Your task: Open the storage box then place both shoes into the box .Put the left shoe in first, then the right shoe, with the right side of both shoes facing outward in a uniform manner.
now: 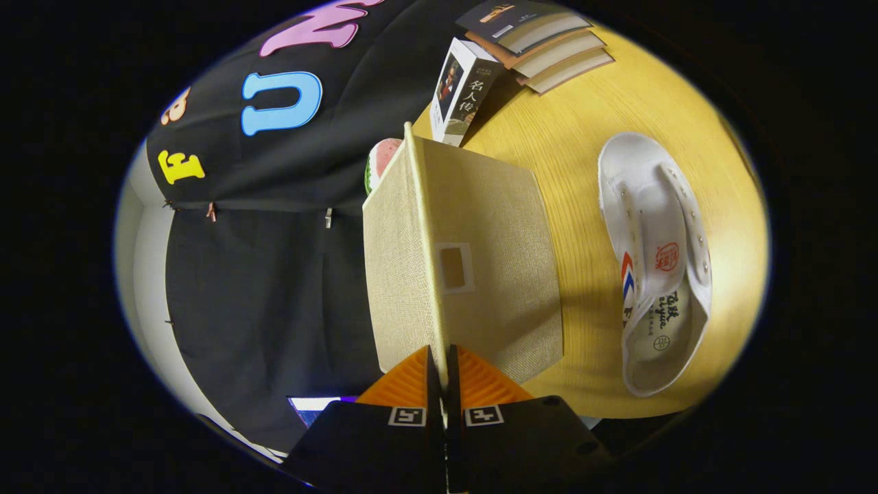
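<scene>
Pinching the lid edge

Gripper (pixel 442 363) is closed down tight on the thin edge of the box lid (pixel 418 274), one finger on each side, so the lid stands edge-on straight ahead at 12 o'clock. Box (pixel 501 274) sits on the table (pixel 583 123) just right of that edge. White shoe (pixel 655 267) lies on the table at about 3 o'clock, well apart from the box, opening facing up. Upright book (pixel 461 92) stands beyond the box around 12, with a few stacked books (pixel 549 48) at 1 o'clock. Something red and green (pixel 379 161) peeks out behind the lid, can't tell what.
</scene>
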Demonstrator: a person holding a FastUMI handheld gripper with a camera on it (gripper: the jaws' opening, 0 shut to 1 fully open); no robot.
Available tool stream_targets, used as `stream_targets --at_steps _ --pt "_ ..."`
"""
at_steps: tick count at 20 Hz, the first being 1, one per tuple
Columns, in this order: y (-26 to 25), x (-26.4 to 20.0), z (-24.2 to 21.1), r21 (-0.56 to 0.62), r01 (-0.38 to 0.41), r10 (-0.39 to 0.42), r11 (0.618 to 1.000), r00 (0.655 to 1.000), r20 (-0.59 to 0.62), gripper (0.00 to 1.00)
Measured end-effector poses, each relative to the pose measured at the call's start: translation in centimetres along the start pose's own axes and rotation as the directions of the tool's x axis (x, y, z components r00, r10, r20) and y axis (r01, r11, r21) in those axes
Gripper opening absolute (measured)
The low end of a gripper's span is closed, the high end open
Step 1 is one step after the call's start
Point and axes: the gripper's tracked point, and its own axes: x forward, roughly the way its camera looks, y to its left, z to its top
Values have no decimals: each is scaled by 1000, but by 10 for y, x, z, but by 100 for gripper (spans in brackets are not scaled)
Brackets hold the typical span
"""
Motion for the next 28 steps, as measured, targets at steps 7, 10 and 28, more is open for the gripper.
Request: stream_targets --at_steps 7,10,28 --pt "49 -20 2 -73 36 -31 997 997 76 5" --pt "88 -24 -2 -122 25 -13 992 995 98 5" --pt "287 137 -72 -408 -25 46 913 998 42 6"
